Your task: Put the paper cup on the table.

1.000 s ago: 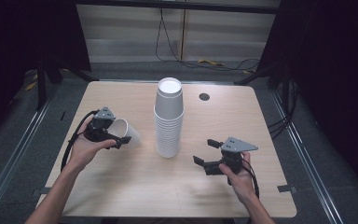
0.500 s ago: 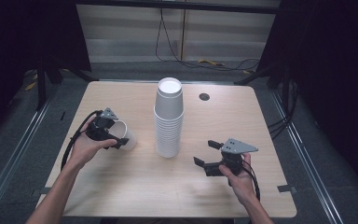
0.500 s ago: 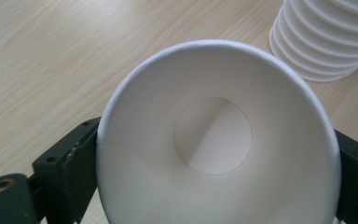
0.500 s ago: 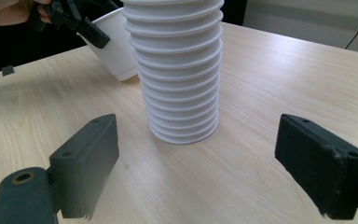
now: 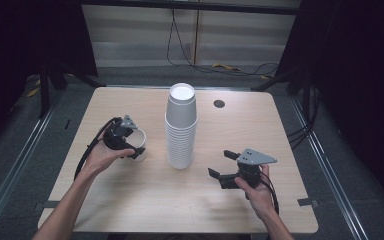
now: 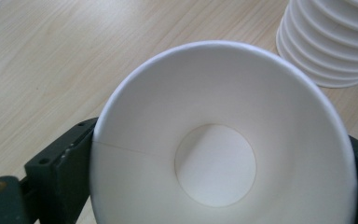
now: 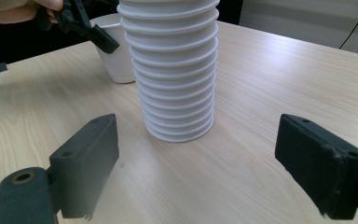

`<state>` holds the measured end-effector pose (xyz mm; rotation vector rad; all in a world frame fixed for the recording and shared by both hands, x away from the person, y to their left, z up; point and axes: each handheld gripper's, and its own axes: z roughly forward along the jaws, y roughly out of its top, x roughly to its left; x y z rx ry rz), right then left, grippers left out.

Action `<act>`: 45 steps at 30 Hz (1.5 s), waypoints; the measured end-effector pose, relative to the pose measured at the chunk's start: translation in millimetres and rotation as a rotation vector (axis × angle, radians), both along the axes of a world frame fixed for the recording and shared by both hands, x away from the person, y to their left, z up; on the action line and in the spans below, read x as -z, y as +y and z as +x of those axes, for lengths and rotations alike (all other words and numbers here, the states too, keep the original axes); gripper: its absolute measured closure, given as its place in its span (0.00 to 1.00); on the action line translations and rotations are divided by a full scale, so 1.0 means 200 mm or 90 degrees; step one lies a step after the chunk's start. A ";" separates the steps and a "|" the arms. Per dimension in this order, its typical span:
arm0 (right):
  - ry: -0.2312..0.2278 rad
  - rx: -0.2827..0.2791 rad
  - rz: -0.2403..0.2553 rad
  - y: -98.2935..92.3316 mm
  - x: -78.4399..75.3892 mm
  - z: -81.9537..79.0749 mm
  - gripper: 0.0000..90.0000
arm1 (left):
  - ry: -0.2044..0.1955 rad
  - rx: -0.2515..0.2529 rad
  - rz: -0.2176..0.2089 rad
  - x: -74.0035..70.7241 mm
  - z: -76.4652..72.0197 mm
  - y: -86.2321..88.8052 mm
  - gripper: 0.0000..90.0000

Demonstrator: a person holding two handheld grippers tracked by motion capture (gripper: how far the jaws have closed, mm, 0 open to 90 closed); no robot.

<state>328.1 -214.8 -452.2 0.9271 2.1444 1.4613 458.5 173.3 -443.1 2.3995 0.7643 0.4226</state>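
Left gripper (image 5: 130, 145) fingers just opening around upright cup (image 6: 223, 140), its seam visible, right gripper (image 5: 223, 172) spread

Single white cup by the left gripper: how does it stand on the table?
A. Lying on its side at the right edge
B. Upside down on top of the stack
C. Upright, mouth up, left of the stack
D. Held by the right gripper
C: the single cup stands mouth up between the left gripper's jaws, left of the cup stack.

Black left gripper (image 5: 135, 150), grey three-cornered plate, black trailing cable
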 end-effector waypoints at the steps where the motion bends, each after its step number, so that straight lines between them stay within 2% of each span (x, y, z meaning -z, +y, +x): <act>1: -0.001 -0.003 -0.001 0.00 0.00 0.00 0.15 | -0.003 -0.002 -0.002 0.00 0.00 0.00 0.06; 6: 0.000 -0.006 -0.003 0.01 0.00 0.00 0.15 | -0.003 -0.004 0.001 0.02 0.01 -0.02 0.05; 11: 0.000 -0.004 -0.001 0.01 0.00 0.00 0.15 | 0.015 -0.005 0.015 0.05 0.02 -0.01 0.06; 14: -0.002 -0.004 -0.004 0.01 0.00 -0.01 0.15 | 0.020 -0.019 -0.001 0.08 0.03 0.00 0.06; 16: -0.006 -0.006 -0.005 0.01 0.00 -0.01 0.15 | 0.030 -0.016 0.001 0.09 0.03 0.01 0.07; 17: -0.004 -0.006 -0.005 0.01 0.00 -0.01 0.15 | 0.030 -0.017 0.001 0.09 0.03 0.01 0.12; 21: -0.001 -0.007 -0.005 0.02 0.00 -0.01 0.15 | 0.026 -0.021 0.000 0.11 0.03 0.02 0.11; 27: -0.007 -0.006 -0.007 0.02 0.00 -0.01 0.15 | 0.040 -0.018 -0.027 0.13 0.02 0.05 0.17; 30: -0.007 -0.007 -0.007 0.02 0.00 -0.01 0.15 | 0.041 -0.018 -0.023 0.15 0.02 0.06 0.18; 32: -0.003 -0.005 -0.008 0.02 0.00 -0.01 0.15 | 0.049 -0.018 -0.046 0.15 0.01 0.06 0.18; 33: 0.000 -0.005 -0.007 0.02 0.00 -0.01 0.15 | 0.048 -0.016 -0.047 0.15 0.01 0.06 0.18; 35: -0.001 -0.008 -0.006 0.02 0.00 -0.01 0.15 | 0.039 -0.017 -0.026 0.16 0.01 0.05 0.19; 36: -0.001 -0.010 -0.006 0.02 0.00 0.00 0.15 | 0.040 -0.019 -0.025 0.17 0.01 0.06 0.18; 38: -0.002 -0.012 -0.006 0.03 0.00 -0.01 0.15 | 0.042 -0.021 -0.032 0.17 0.01 0.07 0.18; 41: -0.002 -0.012 -0.007 0.03 0.00 -0.01 0.15 | 0.051 -0.013 -0.057 0.17 0.00 0.09 0.18; 45: 0.005 -0.010 -0.006 0.03 0.01 0.00 0.16 | 0.046 -0.017 -0.066 0.16 -0.01 0.12 0.18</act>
